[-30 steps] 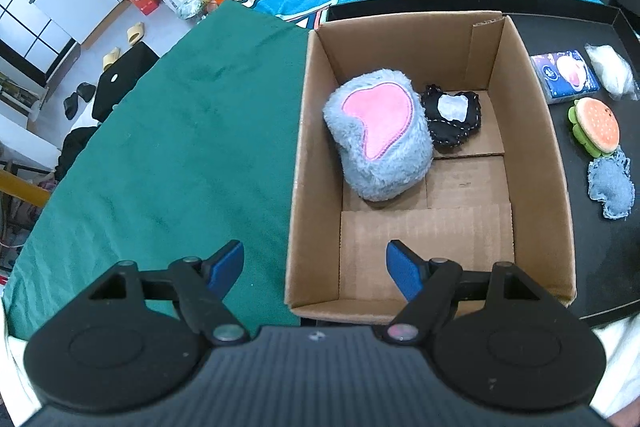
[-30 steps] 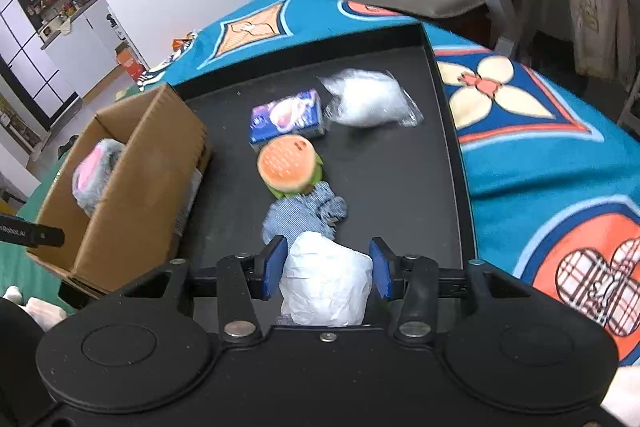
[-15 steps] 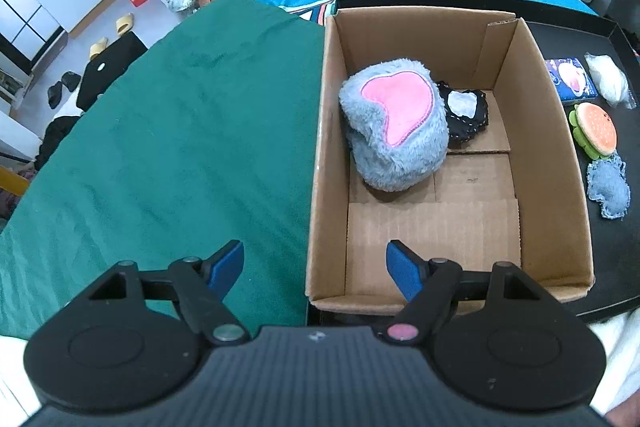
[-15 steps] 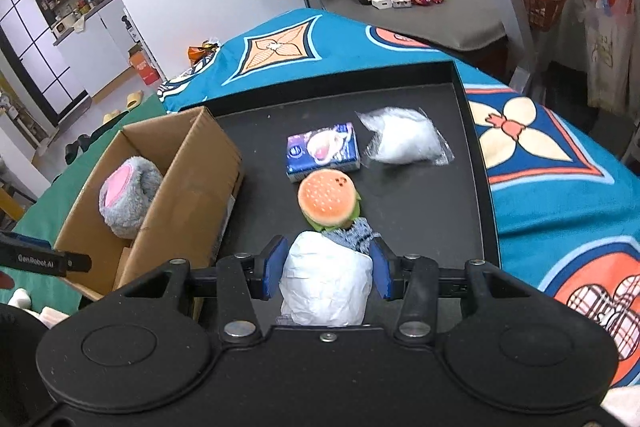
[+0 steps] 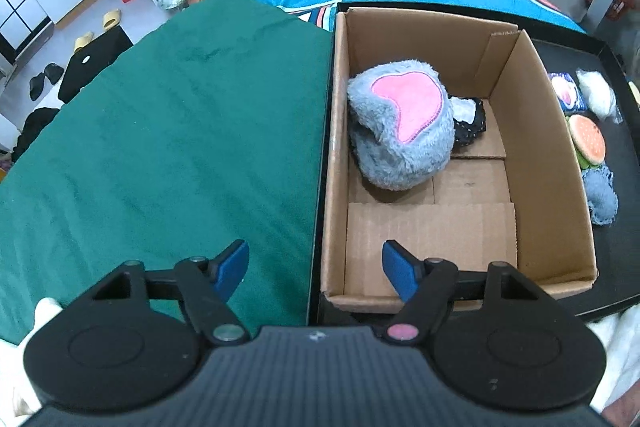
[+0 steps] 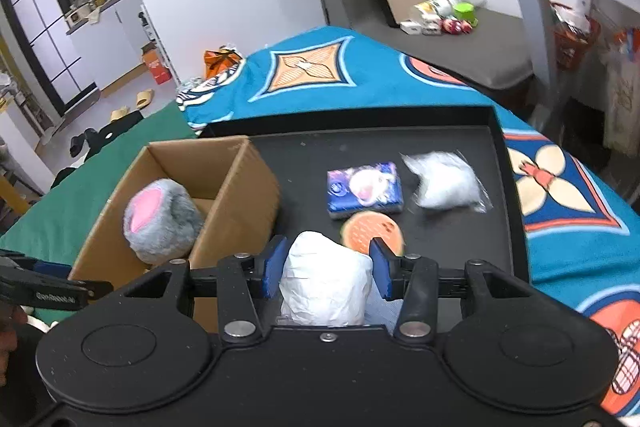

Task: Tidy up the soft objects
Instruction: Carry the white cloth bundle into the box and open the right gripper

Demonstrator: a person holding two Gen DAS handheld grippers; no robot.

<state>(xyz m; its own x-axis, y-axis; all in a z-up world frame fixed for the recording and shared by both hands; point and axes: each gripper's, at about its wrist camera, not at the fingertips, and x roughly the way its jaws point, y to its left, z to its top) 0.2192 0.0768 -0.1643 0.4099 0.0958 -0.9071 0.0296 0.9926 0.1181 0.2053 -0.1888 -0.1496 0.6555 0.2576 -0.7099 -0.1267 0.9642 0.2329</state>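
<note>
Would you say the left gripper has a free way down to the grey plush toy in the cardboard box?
Probably yes. The box is open-topped, the plush toy lies uncovered, and nothing sits between it and the left gripper, whose jaws are closing with nothing between them.

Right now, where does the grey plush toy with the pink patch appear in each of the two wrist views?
Left wrist view: the grey plush toy lies right of centre, against the left wall in the far half of the cardboard box.
Right wrist view: the same toy sits left of centre, inside the box.
Shared landmark: the burger toy on the black tray.
</note>
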